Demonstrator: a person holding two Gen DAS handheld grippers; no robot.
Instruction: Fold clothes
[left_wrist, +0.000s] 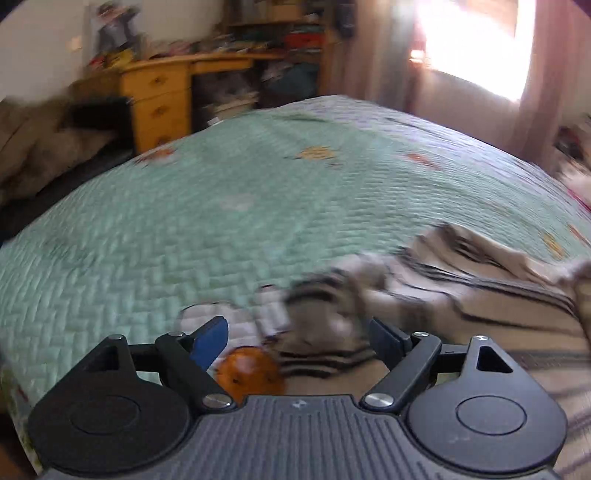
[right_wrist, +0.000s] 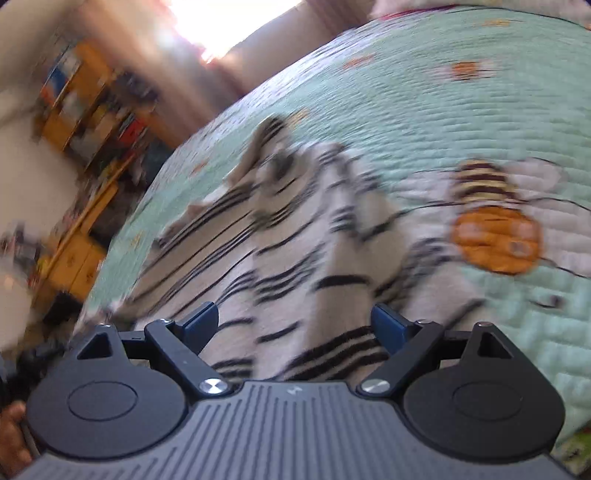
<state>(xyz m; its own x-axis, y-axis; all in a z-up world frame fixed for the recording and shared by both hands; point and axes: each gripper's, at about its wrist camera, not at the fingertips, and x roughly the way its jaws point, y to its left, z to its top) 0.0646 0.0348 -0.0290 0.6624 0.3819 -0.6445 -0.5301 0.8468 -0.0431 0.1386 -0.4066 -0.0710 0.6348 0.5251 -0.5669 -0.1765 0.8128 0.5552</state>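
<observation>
I see a bed (left_wrist: 229, 206) covered with a pale green quilted bedspread (right_wrist: 443, 122); it has small orange figures and one big bee picture (right_wrist: 495, 221) stitched on it. A beige garment with black stripes (right_wrist: 280, 240) lies crumpled directly on the bedspread, just beside the bee picture.

The left wrist camera sat behind its gripper (left_wrist: 295, 338), low over the bed (left_wrist: 184, 229), and faced across it to a desk (left_wrist: 162, 96) and window (left_wrist: 476, 44) far beyond the fingers. The right wrist camera, rolled sideways, looked down past its gripper (right_wrist: 295, 325) from close above. Both views shared the striped garment (left_wrist: 461, 291) (right_wrist: 295, 236) ahead of the fingers.
</observation>
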